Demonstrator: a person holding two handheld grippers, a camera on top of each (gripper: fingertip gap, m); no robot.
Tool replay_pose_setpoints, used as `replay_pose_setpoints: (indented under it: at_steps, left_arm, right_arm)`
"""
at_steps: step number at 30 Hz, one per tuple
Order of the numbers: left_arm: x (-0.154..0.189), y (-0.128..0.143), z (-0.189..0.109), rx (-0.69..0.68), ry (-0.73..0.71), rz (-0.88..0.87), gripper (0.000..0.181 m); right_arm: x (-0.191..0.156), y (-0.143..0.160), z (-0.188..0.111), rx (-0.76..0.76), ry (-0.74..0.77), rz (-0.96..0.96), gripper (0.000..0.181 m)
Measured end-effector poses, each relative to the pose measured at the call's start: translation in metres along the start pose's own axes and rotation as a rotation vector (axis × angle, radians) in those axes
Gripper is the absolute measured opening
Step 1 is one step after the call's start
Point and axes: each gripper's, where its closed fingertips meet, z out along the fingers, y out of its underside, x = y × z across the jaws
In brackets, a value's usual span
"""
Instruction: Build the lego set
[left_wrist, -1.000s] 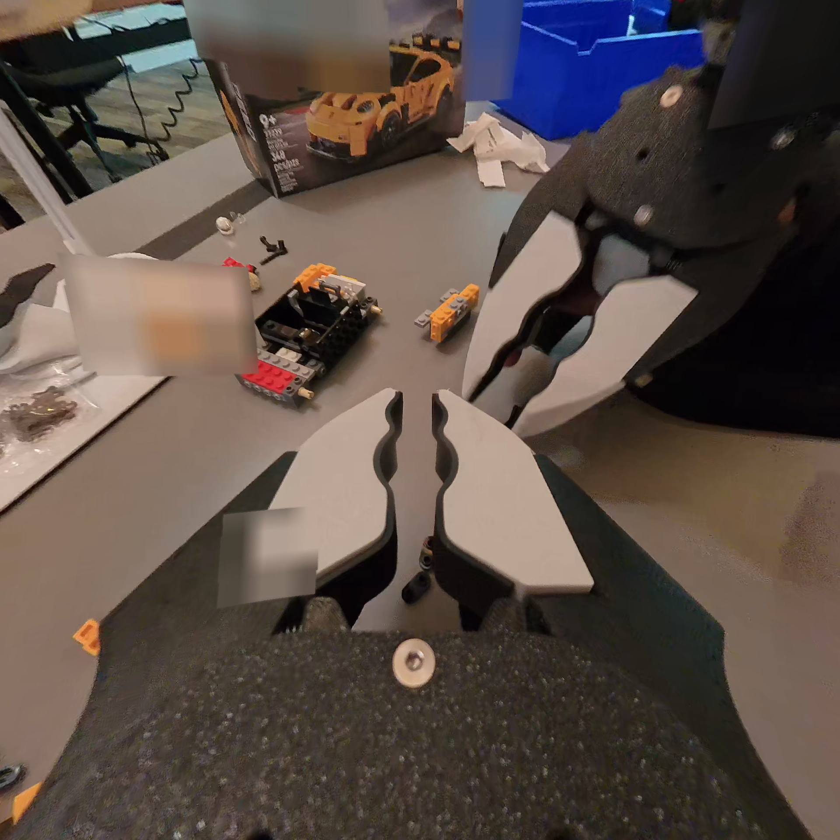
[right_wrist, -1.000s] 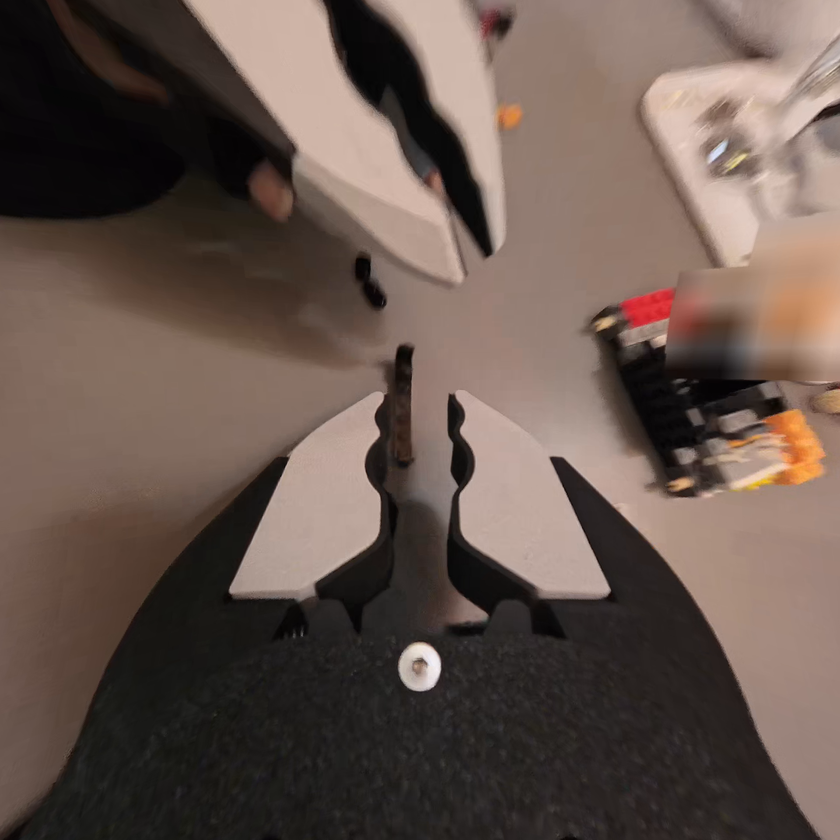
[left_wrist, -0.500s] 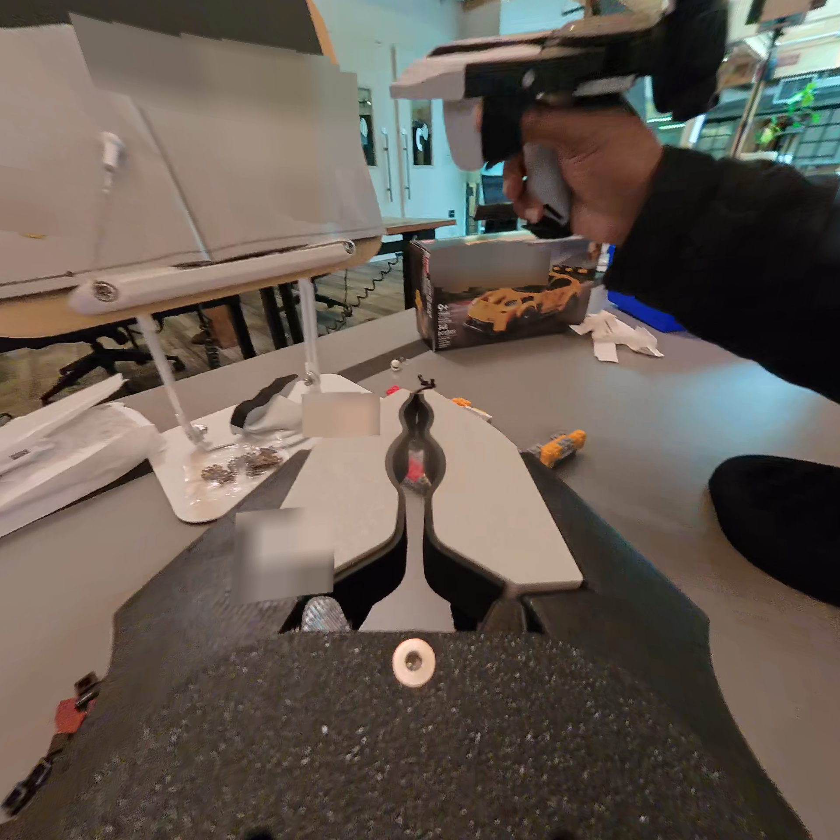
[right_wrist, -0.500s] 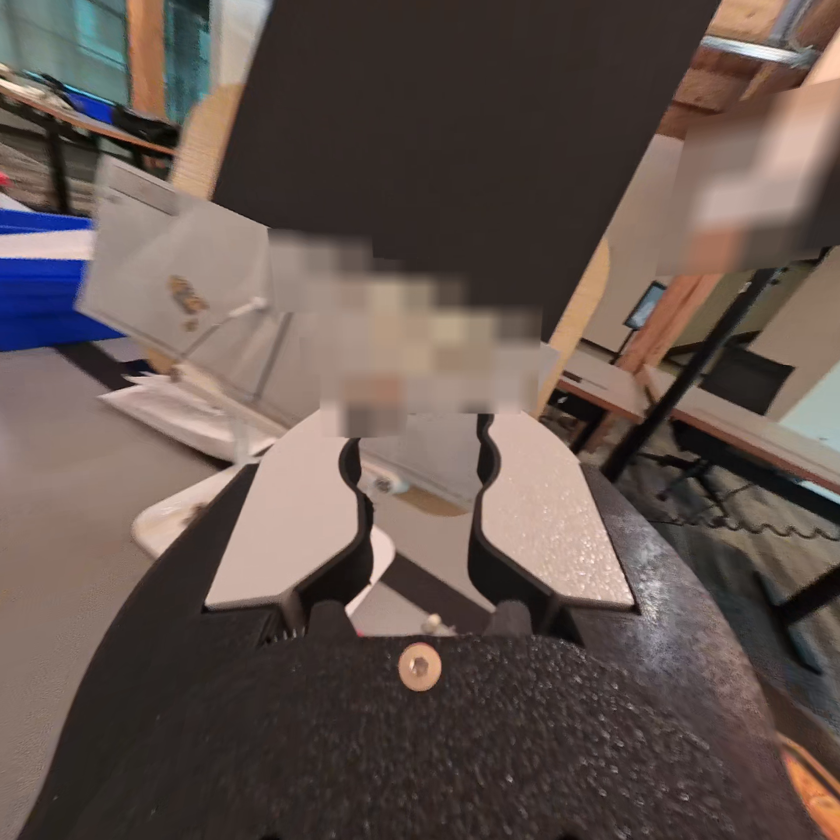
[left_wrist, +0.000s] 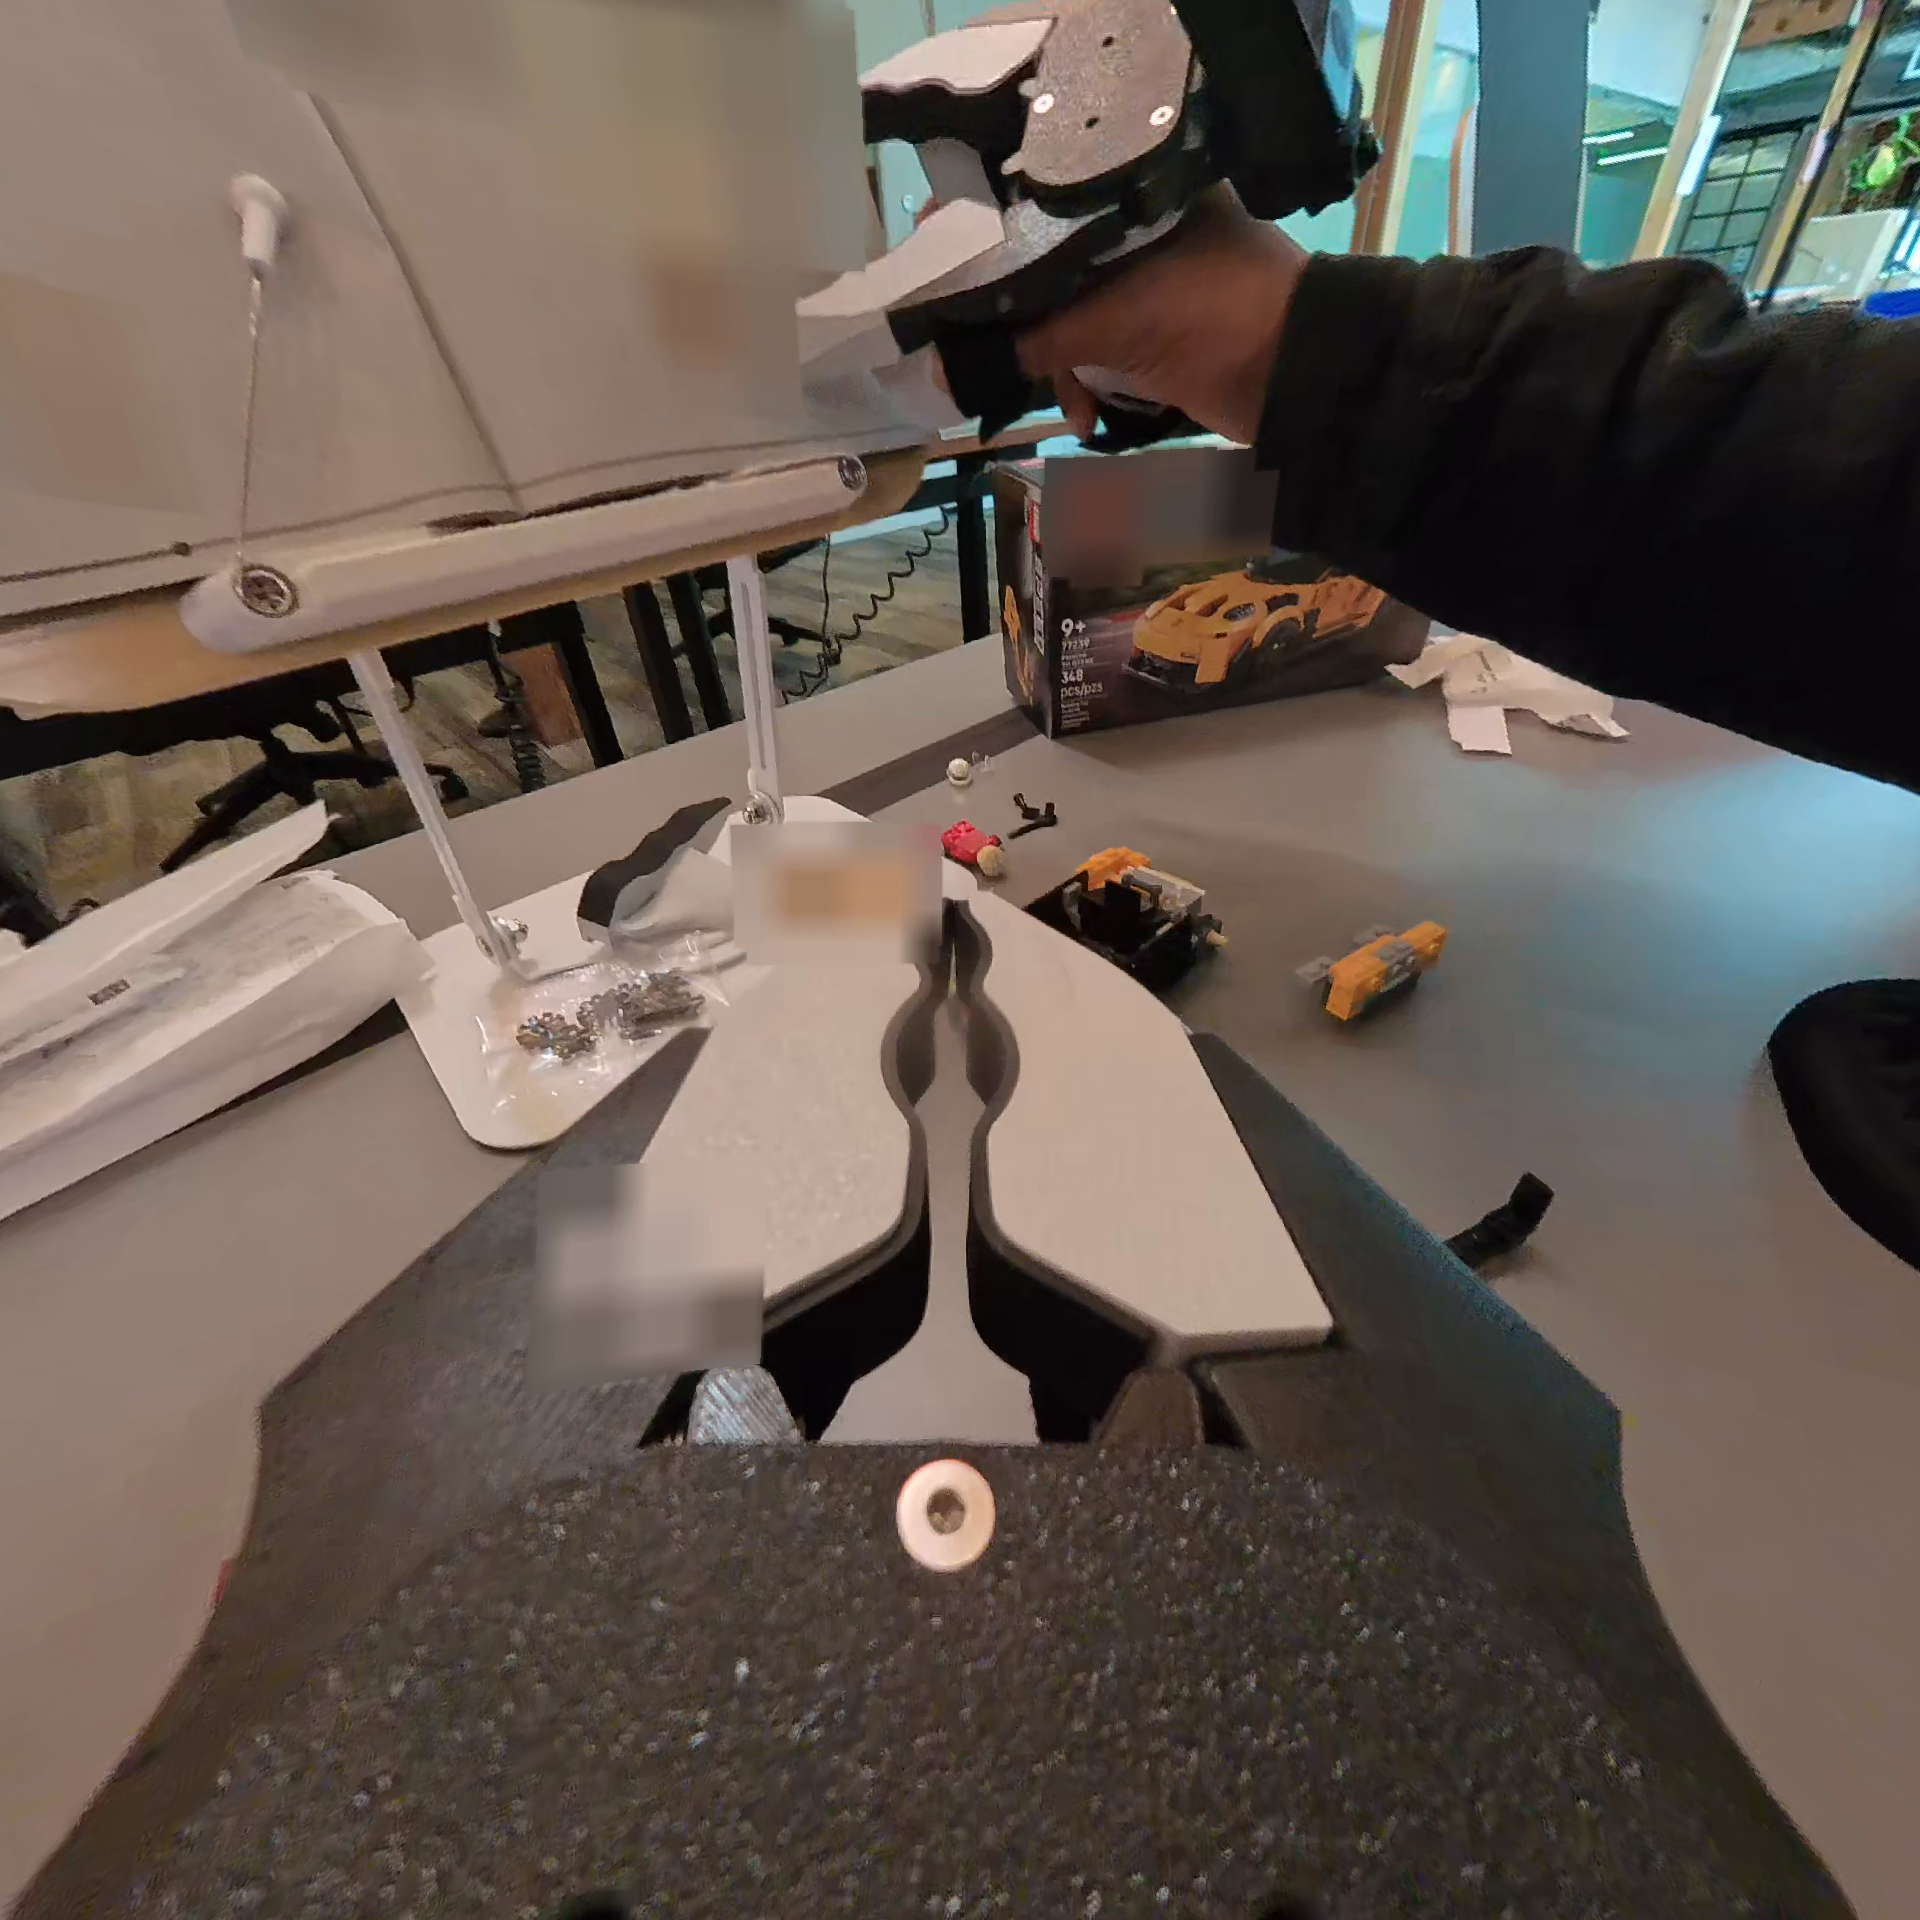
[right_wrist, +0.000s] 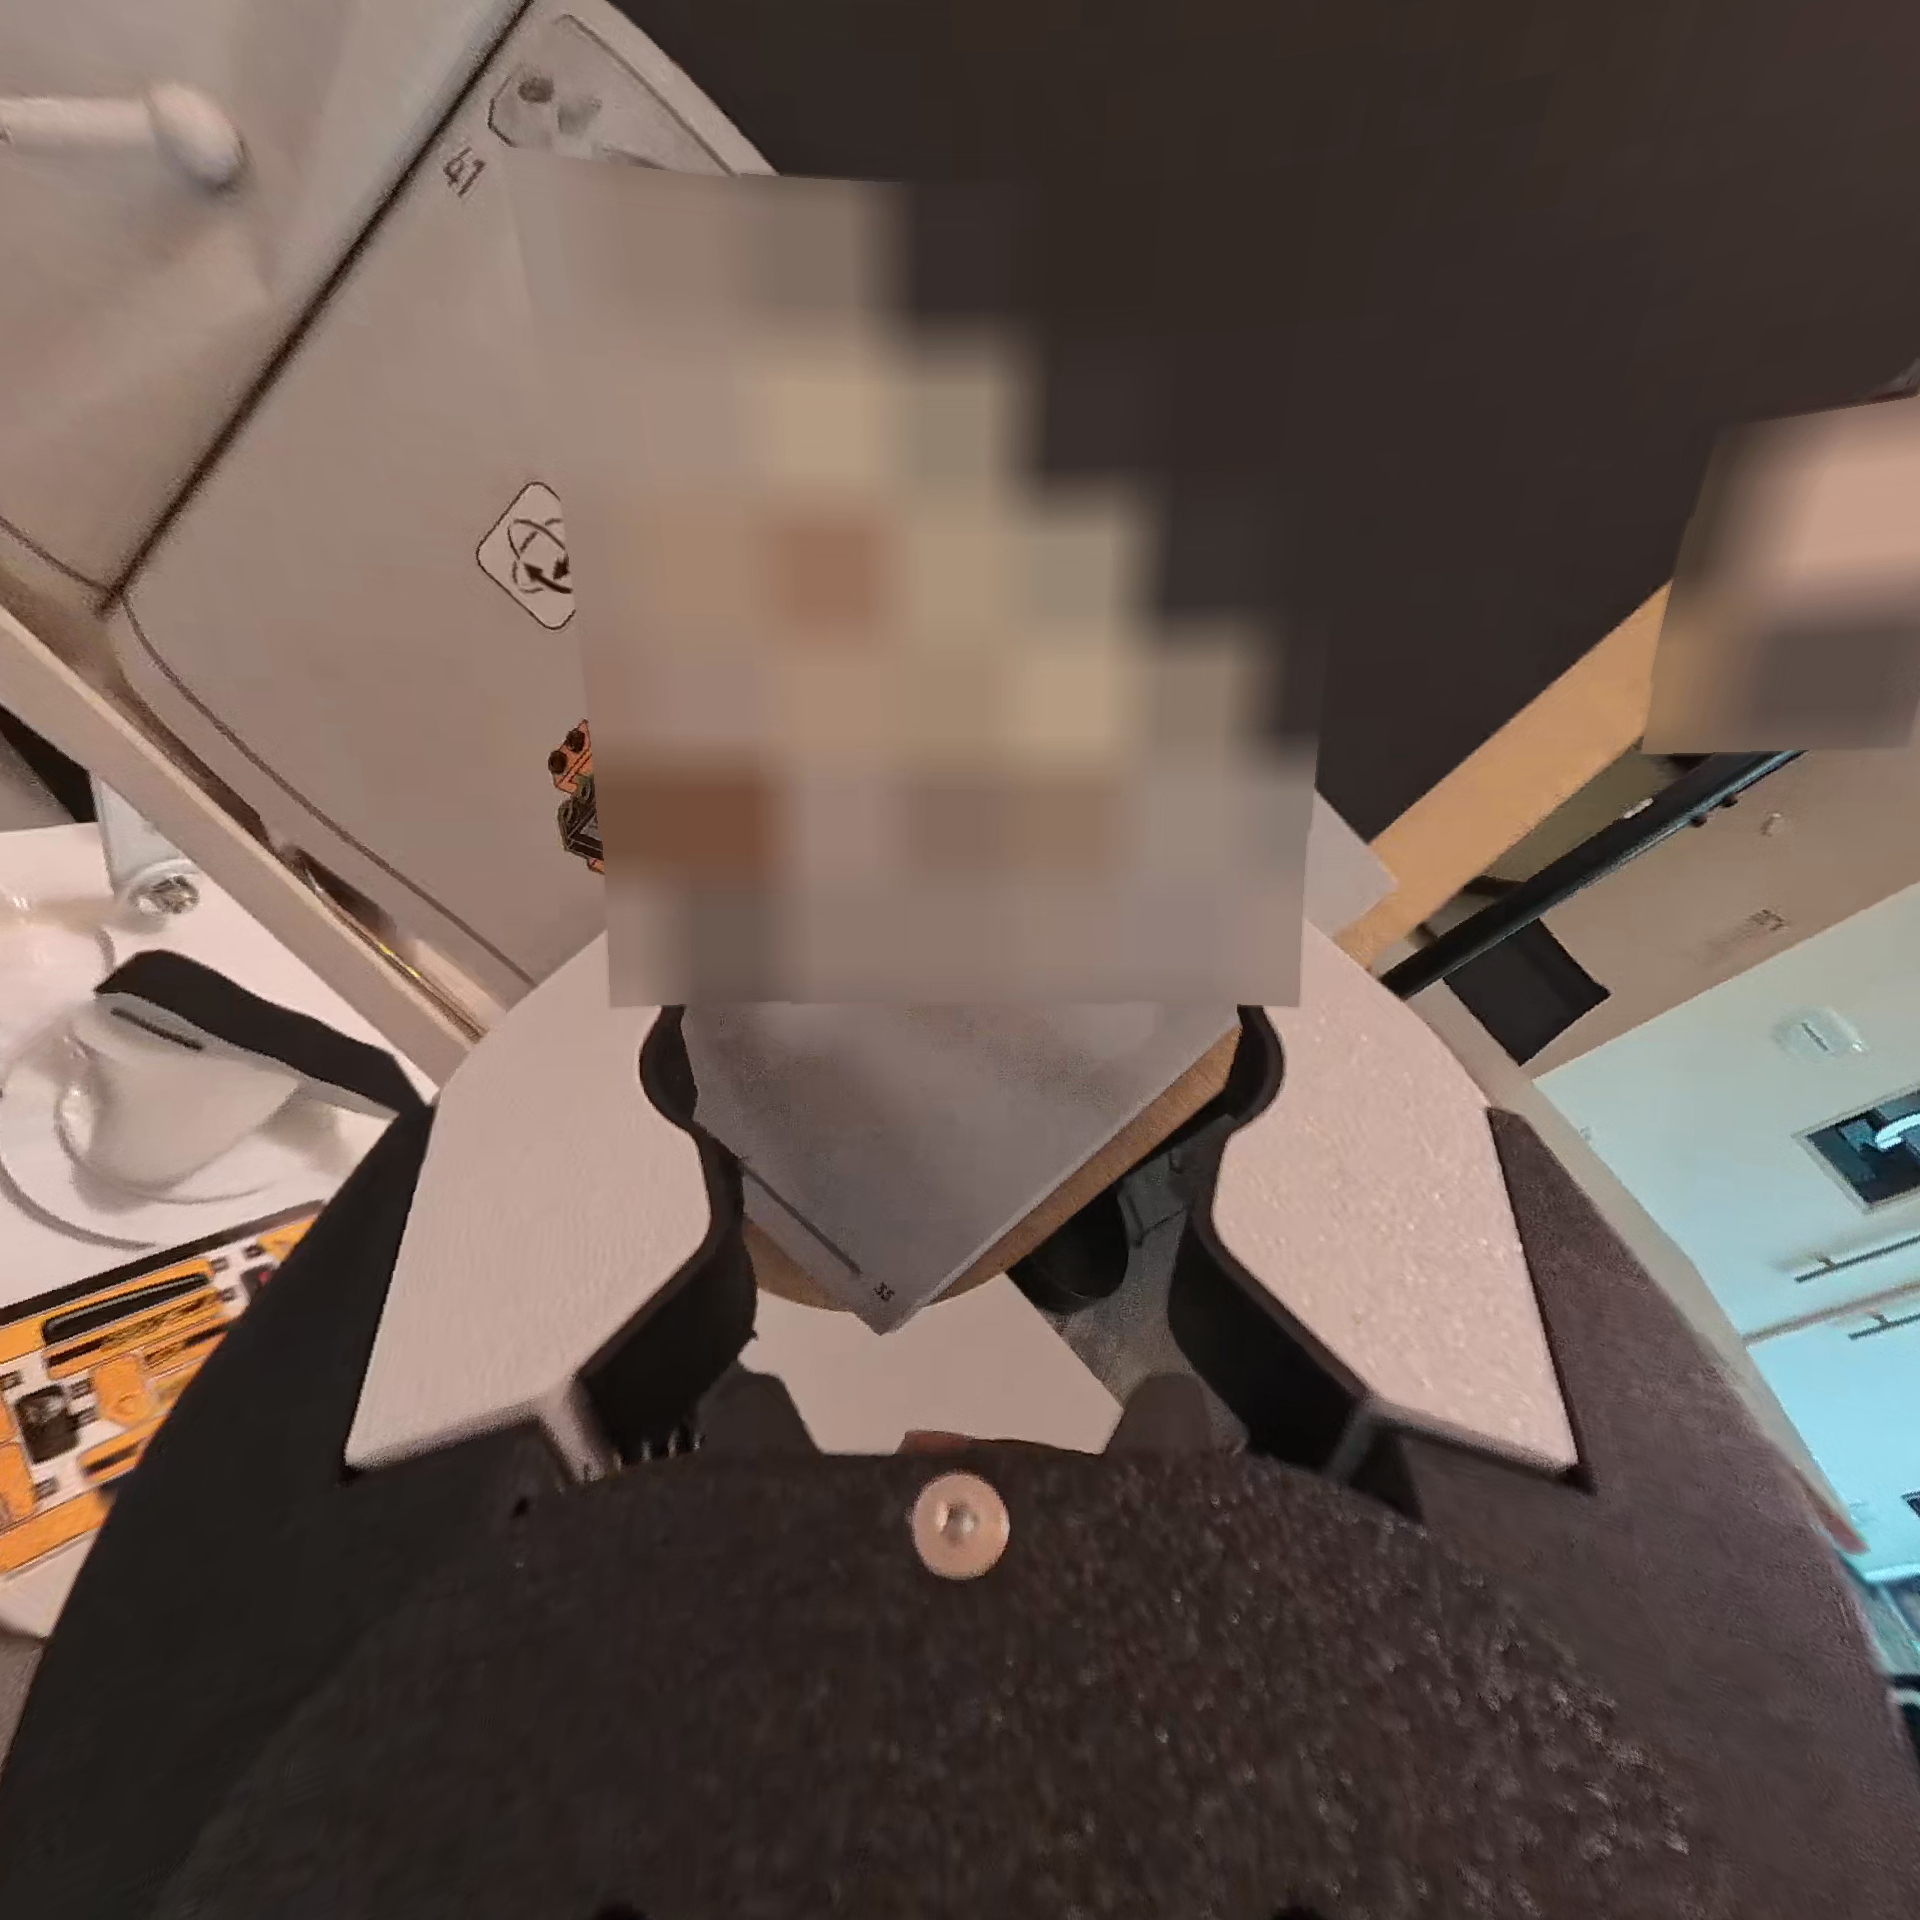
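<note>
Risen from the table (left_wrist: 1558, 1039), the right tongs (right_wrist: 956, 1153) now straddle a page corner of the instruction booklet (right_wrist: 343, 582) on its stand, jaws wide apart, probably to turn it. Left tongs (left_wrist: 951, 935) hover closed, empty. Just beyond their tips sits the half-built car chassis (left_wrist: 1138, 920).
</note>
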Motion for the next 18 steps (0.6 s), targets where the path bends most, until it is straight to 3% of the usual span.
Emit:
replay_pose_setpoints:
  at_steps: [18]
  left_arm:
    - [0.0082, 0.0117, 0.0031, -0.046, 0.073, -0.089, 0.0]
  right_arm:
    - [-0.0034, -0.0012, -0.0054, 0.05, 0.008, 0.02, 0.084]
